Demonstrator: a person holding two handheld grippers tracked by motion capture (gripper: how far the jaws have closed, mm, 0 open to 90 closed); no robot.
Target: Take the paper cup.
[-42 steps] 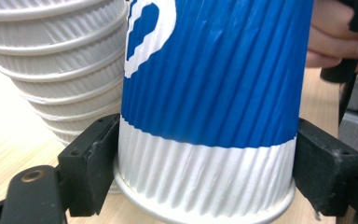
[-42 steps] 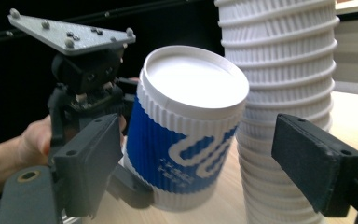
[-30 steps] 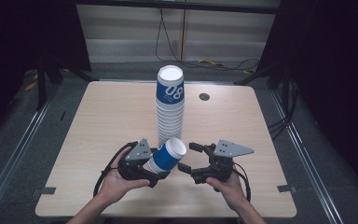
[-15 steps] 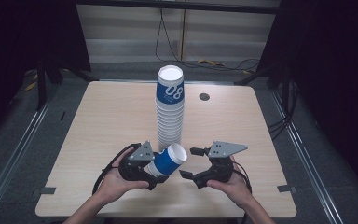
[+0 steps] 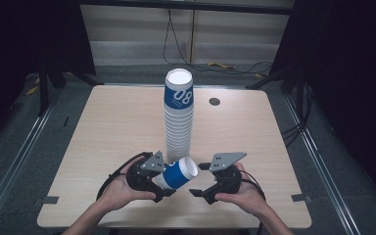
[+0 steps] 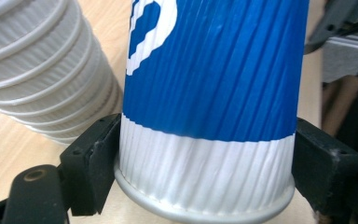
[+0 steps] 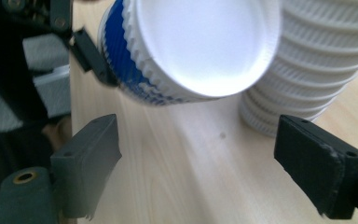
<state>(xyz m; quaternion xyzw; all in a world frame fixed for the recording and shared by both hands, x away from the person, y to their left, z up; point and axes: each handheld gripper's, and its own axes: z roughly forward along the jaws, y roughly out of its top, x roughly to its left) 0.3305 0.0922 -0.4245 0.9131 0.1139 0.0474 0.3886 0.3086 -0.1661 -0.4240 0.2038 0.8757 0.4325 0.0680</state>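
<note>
A tall stack of white ribbed paper cups [image 5: 178, 122], its top cup blue with "08", stands mid-table. My left gripper [image 5: 161, 183] is shut on the base of a single blue-and-white cup [image 5: 177, 174], held tilted with its mouth toward the right. In the left gripper view the jaws press both sides of the cup [image 6: 209, 116] at its white band, with the stack [image 6: 42, 70] just behind. My right gripper [image 5: 197, 179] is open, jaws spread wide just short of the cup's mouth [image 7: 200, 46]; the stack's lower cups [image 7: 317, 70] show behind.
A small dark round disc [image 5: 214, 101] lies on the wooden table [image 5: 103, 122] at the back right. Both hands sit close to the table's near edge. Cables run along the floor beyond the table.
Both grippers have drawn back toward the near edge, the left one carrying the cup away from the foot of the stack. The right gripper stays open beside it.
</note>
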